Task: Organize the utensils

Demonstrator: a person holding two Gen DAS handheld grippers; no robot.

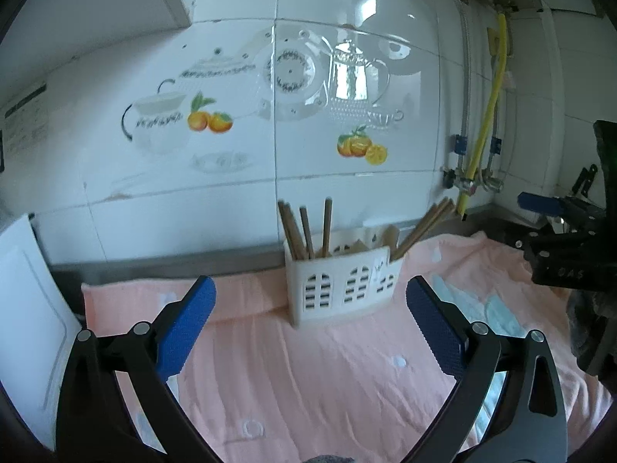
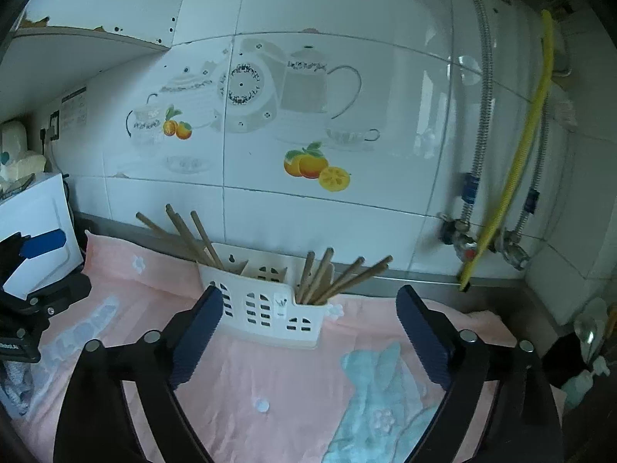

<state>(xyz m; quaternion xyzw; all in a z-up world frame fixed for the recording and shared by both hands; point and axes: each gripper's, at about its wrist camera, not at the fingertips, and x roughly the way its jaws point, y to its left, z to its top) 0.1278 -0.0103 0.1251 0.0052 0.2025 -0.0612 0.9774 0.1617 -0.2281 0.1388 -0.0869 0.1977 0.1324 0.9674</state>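
Both claws hang released over the counter with nothing between their blue pads: the left claw (image 1: 310,316) spread wide above the pink towel (image 1: 308,378), the right claw (image 2: 310,326) just as wide apart over the same cloth. At the left edge of the counter a white box (image 1: 27,308) stands on end beside the towel. Toward the back edge, close to the tiled wall (image 1: 231,177), sits the white utensil holder (image 1: 341,285), a slotted plastic caddy with little arched cut-outs, standing upright on the towel. Its left compartment holds a bunch of wooden chopsticks (image 1: 304,229) standing nearly straight; the middle one shows only pale wooden tips, which I cannot identify; the right compartment holds another bunch of chopsticks (image 1: 422,227) leaning out to the right. From the right claw's side the holder (image 2: 266,305) lies just ahead of the left pad, with the right-hand chopsticks (image 2: 339,277) fanned toward the wall. A pale blue pattern (image 2: 370,397) marks the towel under that claw. At the back right corner a yellow hose (image 2: 520,146) runs down the wall between metal pipes.
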